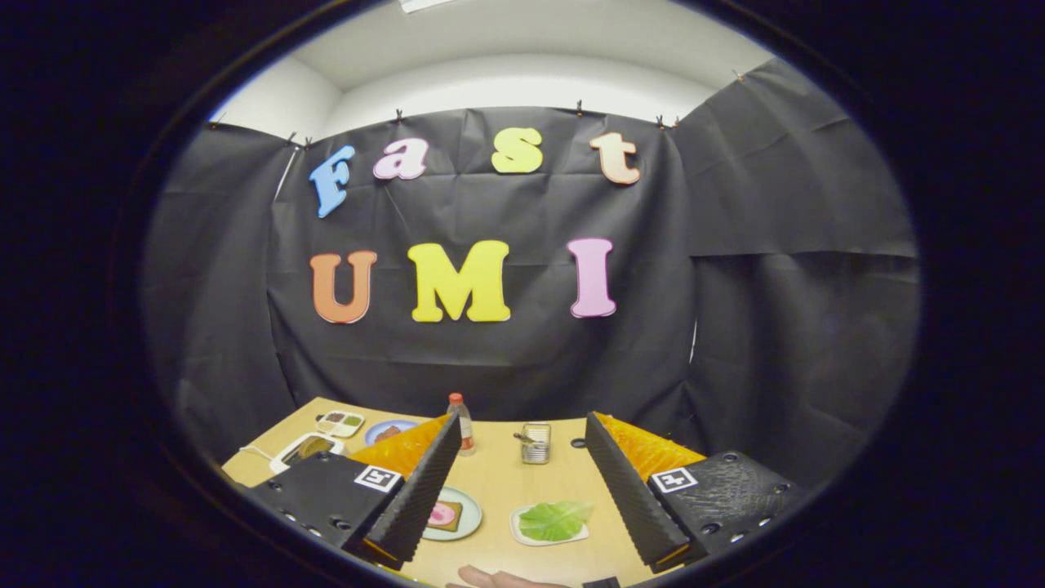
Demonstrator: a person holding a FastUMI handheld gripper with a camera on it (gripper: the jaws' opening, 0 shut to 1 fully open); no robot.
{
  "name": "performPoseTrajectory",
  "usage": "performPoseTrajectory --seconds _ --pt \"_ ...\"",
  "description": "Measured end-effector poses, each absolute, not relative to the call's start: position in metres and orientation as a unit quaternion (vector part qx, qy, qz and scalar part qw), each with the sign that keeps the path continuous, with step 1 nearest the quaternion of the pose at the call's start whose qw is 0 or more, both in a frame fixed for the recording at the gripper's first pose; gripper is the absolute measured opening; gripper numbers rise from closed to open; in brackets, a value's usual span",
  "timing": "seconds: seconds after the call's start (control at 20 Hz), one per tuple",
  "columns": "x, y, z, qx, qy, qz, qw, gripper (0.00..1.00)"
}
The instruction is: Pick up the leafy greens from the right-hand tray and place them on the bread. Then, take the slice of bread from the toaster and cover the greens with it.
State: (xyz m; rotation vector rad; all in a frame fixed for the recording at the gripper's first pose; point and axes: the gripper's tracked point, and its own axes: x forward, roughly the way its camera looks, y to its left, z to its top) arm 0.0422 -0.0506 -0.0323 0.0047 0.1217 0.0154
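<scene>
we are hovering the gripper (522, 523) above the table (506, 482), jaws spread wide and holding nothing. the leafy greens (555, 520) are lying on their tray (522, 535) between the fingers, at about 1 o'clock. the bread (445, 516) is sitting at 11 o'clock. we are judging the first pick isn't yet begun; next we should be lowering onto the greens.

My tongs (516, 490) are two long black fingers (420, 490) with finely ribbed inner faces, each backed along its outer side by a translucent orange, pebbled panel (645, 447). Behind each finger I see a chunky black textured block (735, 486) with small round screw holes along its edge and a square black-and-white marker tag (673, 480) stuck on top. The tips of a bare hand (490, 579) show below them, with no sleeve that I can make out.
</scene>
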Motion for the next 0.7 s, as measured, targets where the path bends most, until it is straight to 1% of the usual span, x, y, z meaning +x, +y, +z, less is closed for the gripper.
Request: performPoseTrajectory --seconds 0.15,0.3,0.5,0.7 --pt "0.073 -0.072 -0.078 -0.009 0.096 0.007 0.995 0.95" --pt "0.106 -0.098 -0.143 -0.019 0.153 0.003 0.988 0.95" --pt "0.146 -0.119 -0.245 -0.005 0.258 0.014 0.966 0.95" --pt "0.179 -0.149 -0.333 -0.007 0.343 -0.002 0.939 0.95"
